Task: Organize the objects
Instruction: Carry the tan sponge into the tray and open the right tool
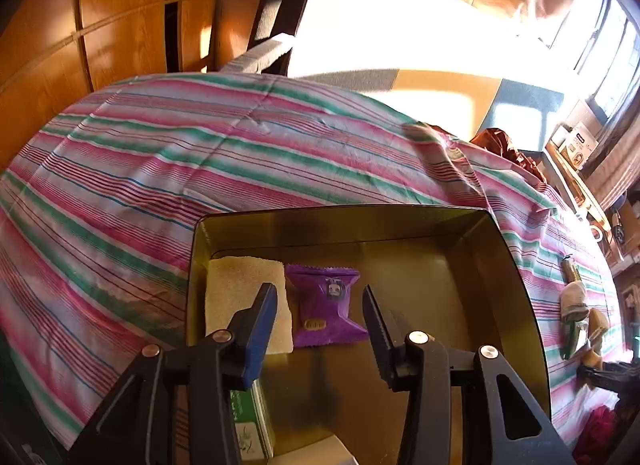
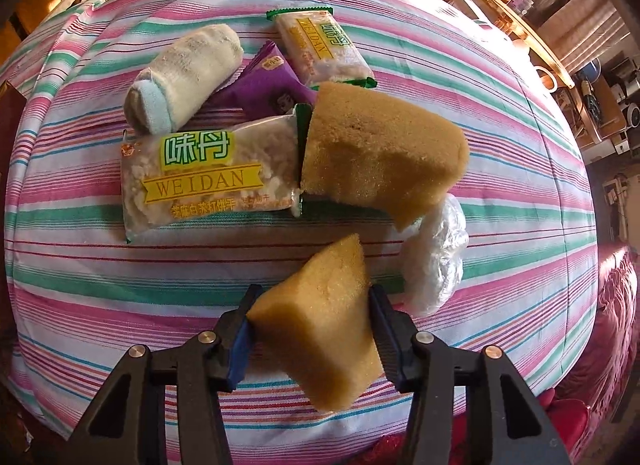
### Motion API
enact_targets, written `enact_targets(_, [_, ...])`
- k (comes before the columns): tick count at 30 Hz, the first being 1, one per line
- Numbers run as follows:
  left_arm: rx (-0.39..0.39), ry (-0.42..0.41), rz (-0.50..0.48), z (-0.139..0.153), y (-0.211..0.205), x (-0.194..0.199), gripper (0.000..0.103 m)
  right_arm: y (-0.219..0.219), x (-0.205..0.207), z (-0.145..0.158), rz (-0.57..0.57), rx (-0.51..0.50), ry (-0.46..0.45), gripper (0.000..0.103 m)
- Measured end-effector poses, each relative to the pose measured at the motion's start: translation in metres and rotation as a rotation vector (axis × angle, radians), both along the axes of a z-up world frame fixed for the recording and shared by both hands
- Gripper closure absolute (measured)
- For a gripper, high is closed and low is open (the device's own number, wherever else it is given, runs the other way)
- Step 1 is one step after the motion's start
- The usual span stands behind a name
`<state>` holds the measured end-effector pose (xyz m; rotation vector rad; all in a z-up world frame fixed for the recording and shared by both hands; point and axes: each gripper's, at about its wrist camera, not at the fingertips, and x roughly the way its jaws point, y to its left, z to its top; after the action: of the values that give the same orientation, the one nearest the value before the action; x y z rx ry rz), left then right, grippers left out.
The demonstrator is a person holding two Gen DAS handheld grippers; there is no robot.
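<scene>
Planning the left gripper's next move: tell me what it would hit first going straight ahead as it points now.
Probably the purple snack packet lying in the gold metal tin: it sits between the open left gripper fingers' line. Depth is unclear.

Tin tray: gold-lined, rectangular, open, resting on the striped cloth.
Pale sponge: flat in the tray's far left corner.
Purple sachet: flat in the tray, just beside the pale sponge.
Wedge sponge: tan, tilted, clamped between two black fingers above the cloth.
Large sponge: tan, overlapping one end of the Weidan packet.
Second Weidan packet: toward the cloth's far edge.
Rolled towel: beside a second purple sachet.
</scene>
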<state>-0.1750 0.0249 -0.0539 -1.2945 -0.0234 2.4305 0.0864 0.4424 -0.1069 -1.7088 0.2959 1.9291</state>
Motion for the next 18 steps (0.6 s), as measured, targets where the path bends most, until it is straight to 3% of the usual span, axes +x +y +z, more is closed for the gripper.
enact_targets(1, [-0.006, 0.028, 0.009, 0.005, -0.003, 0.009, 0.046, -0.001, 0.000, 0.001, -0.001, 0.002, 0.001, 0.051])
enact_targets(6, [-0.013, 0.128, 0.012, 0.023, -0.018, 0.052, 0.045, -0.003, 0.006, 0.006, -0.015, 0.008, 0.020, 0.054])
enact_targets(18, [-0.009, 0.206, -0.016, 0.039, -0.028, 0.116, 0.041, -0.008, 0.034, 0.052, -0.040, -0.038, 0.218, 0.059])
